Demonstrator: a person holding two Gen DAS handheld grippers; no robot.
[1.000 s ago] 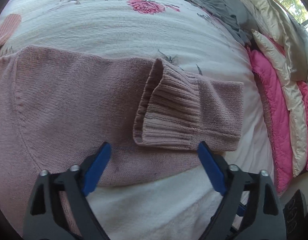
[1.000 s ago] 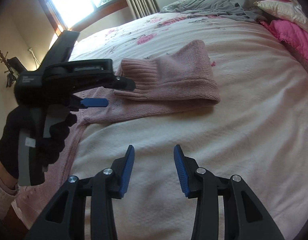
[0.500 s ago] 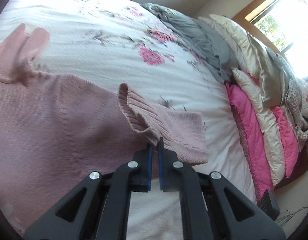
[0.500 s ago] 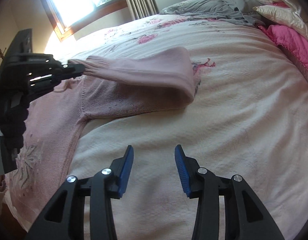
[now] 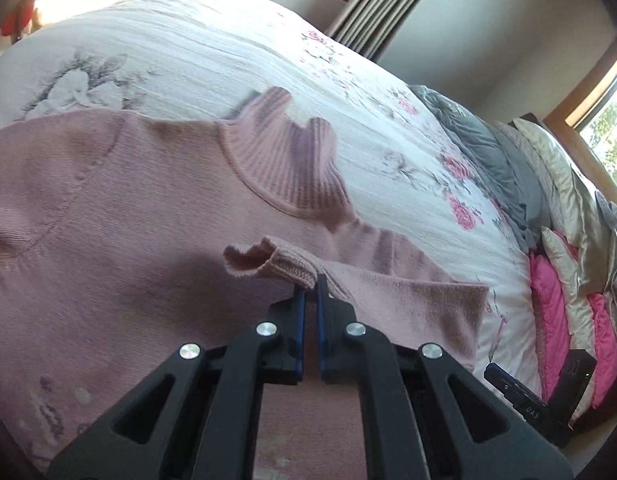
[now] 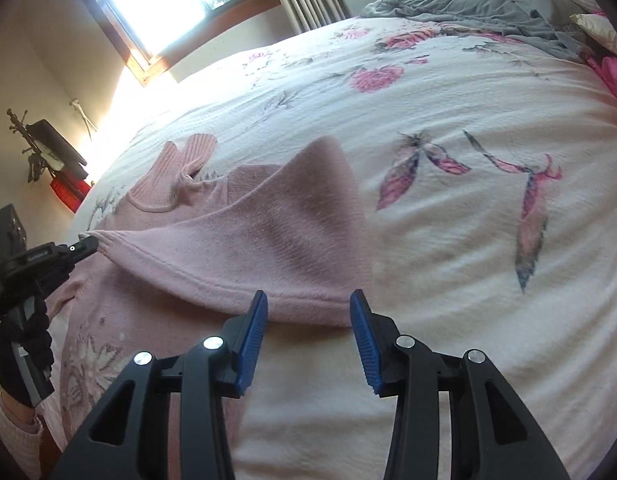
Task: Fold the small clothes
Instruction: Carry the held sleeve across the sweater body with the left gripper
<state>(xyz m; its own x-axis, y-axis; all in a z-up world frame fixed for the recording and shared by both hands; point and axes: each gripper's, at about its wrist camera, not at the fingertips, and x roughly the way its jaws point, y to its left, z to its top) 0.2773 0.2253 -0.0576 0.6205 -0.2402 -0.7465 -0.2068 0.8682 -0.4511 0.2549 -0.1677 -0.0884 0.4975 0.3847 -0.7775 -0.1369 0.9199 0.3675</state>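
The left tool [image 5: 310,292] is pinched shut on the ribbed cuff [image 5: 268,262] of a dusty-pink knitted sweater [image 5: 108,220], its blue pads all but meeting with only the knit between them. The cuff bunches and ruffles just ahead of the fingertips, lifted slightly off the garment below. From the right wrist view the same left tool [image 6: 86,245] shows at the far left, held by a hand in a dark glove [image 6: 22,360], drawing the sleeve [image 6: 248,248] across the sweater's body so that it stretches into a taut, slanted triangle with a seamed lower edge.

The right tool [image 6: 308,320] stands wide open and holds nothing — its blue pads flank the folded corner of the sleeve, hovering just above the bed.

The sweater lies spread flat on a bed [image 6: 468,240] covered with a white floral quilt printed with pink flowers and grey leaves. Its ribbed turtleneck collar [image 5: 292,164] flops upward in two lobes toward the far side of the bed, and a faint pale floral print marks the front near the lower left of both views. The knit is fine and slightly fuzzy, with a raglan seam curving across the shoulder.

Beyond the sweater lies a crumpled grey blanket [image 5: 488,152], with cream and bright pink pillows [image 5: 552,300] stacked at the bed's right end.
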